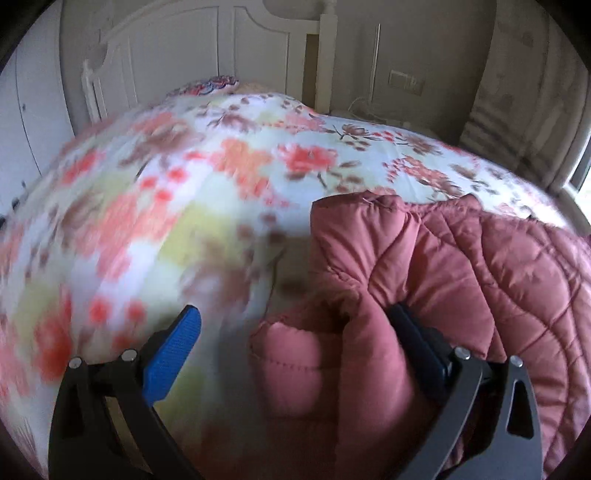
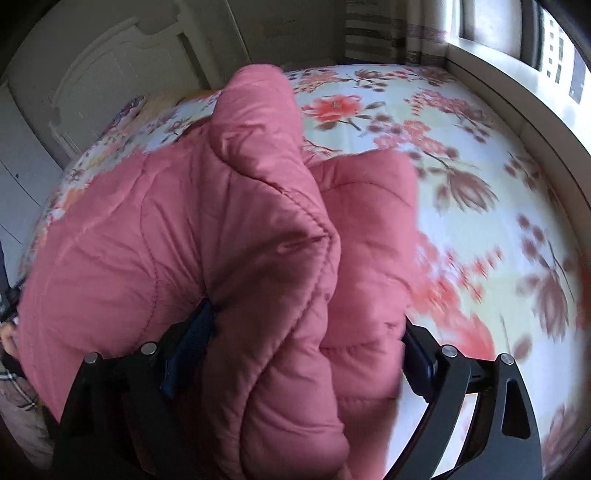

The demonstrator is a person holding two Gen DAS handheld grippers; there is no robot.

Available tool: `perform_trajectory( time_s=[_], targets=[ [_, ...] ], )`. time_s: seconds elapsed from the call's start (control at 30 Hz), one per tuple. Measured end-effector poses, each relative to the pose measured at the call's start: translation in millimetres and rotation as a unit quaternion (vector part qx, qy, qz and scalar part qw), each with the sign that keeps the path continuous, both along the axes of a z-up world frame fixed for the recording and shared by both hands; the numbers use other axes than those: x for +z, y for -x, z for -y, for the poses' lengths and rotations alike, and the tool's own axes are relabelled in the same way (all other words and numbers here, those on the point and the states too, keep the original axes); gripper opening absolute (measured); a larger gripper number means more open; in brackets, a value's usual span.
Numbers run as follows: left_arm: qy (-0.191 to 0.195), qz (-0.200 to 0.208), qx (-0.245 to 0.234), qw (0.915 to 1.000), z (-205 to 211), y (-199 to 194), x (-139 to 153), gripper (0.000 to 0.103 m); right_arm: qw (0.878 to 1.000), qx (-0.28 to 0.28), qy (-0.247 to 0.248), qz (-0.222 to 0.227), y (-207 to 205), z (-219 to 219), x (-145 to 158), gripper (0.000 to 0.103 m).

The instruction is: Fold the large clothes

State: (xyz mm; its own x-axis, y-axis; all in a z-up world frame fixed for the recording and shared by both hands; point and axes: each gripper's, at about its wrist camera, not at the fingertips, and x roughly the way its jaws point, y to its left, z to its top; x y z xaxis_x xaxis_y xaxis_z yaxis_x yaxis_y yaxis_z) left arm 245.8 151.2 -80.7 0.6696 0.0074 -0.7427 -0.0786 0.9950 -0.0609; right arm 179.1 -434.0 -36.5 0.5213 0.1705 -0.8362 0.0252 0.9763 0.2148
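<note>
Nearest the lens in the left wrist view, the left gripper (image 1: pixel 295 354) is seen with its two fingers (image 1: pixel 171 354) spread wide. The blue ribbed pad of the left-hand finger stands bare over the bed cover; the right-hand finger is pressed against a fold of the pink jacket (image 1: pixel 443 280), part of which bulges into the gap. No pinch is shown there: the fingers are open.

In the right wrist view, the right gripper (image 2: pixel 306 354) is seen with a thick bundle of the pink jacket (image 2: pixel 221 229) filling the space between its two fingers (image 2: pixel 192 350). Both pads are partly hidden by fabric, and the padding is touched on each side; the fingers stand wide but are closed on the bulky bundle.

One jacket is counted. It is quilted and puffy, smooth with a slight sheen, with curved stitch lines and rounded, pillow-like sections. It is heaped on the bed, bunched right at both grippers, its folded edge rising above the right gripper.

One floral bed cover (image 1: pixel 229 192) is seen, pale with red, pink and brown flowers and yellowish patches, blurred in places. One white panelled headboard (image 1: pixel 192 48) stands behind. One patterned pillow (image 1: pixel 212 85) lies at the far end. A window (image 2: pixel 554 40) is seen at the right-hand edge, and a striped curtain (image 2: pixel 373 29) beside it.
</note>
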Motion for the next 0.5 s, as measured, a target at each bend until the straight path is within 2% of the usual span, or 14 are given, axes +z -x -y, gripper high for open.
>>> perform_trajectory(
  time_s=[0.03, 0.07, 0.1, 0.13, 0.17, 0.2, 0.23, 0.27, 0.3, 0.37, 0.4, 0.43, 0.5],
  targets=[
    [-0.005, 0.006, -0.007, 0.9999, -4.3, 9.4, 1.7, 0.101, 1.0, -0.01, 0.003, 0.005, 5.0, 5.6, 3.5, 0.089],
    [-0.02, 0.01, -0.008, 0.9997, -5.8, 14.3, 4.4, 0.101, 0.999, -0.04, 0.027, 0.024, 10.5, 16.7, 15.1, 0.09],
    [-0.054, 0.015, -0.001, 0.9984, -5.5, 18.9, 10.3, 0.101, 0.996, -0.061, 0.05, 0.036, 13.2, 19.7, 22.6, 0.091],
    [-0.119, 0.026, 0.018, 0.9924, 0.0, 23.6, 21.2, 0.101, 0.99, -0.095, 0.09, 0.059, 17.1, 22.2, 37.9, 0.092],
    [-0.173, 0.036, 0.035, 0.9836, 8.1, 25.6, 30.6, 0.101, 0.981, -0.121, 0.122, 0.086, 20.5, 19.7, 54.6, 0.092],
    [-0.228, 0.05, 0.052, 0.9709, 19.0, 28.5, 41.0, 0.101, 0.978, -0.124, 0.128, 0.107, 22.7, 15.2, 65.2, 0.092],
    [-0.283, 0.07, 0.066, 0.9542, 37.1, 33.4, 56.3, 0.101, 0.977, -0.109, 0.12, 0.137, 24.5, 2.6, 80.0, 0.092],
    [-0.29, 0.087, 0.057, 0.9514, 53.1, 38.3, 70.2, 0.101, 0.976, -0.083, 0.112, 0.167, 25.1, -16.1, 92.5, 0.092],
    [-0.267, 0.104, 0.034, 0.9575, 70.6, 45.3, 83.8, 0.101, 0.973, -0.05, 0.117, 0.193, 24.7, -40.1, 102.0, 0.092],
    [-0.206, 0.116, -0.02, 0.9715, 102.6, 53.6, 100.3, 0.101, 0.964, 0.016, 0.14, 0.224, 21.7, -86.4, 109.8, 0.084],
    [-0.167, 0.111, -0.048, 0.9784, 123.8, 55.1, 103.6, 0.101, 0.96, 0.041, 0.152, 0.23, 18.6, -104.6, 110.1, 0.079],
    [-0.148, 0.105, -0.06, 0.9816, 134.6, 54.2, 102.4, 0.101, 0.957, 0.074, 0.166, 0.227, 13.9, -128.8, 105.4, 0.078],
    [-0.098, 0.067, -0.09, 0.9889, 162.0, 44.5, 85.5, 0.101, 0.953, 0.126, 0.192, 0.196, -1.3, -165.4, 81.0, 0.077]
  ],
)
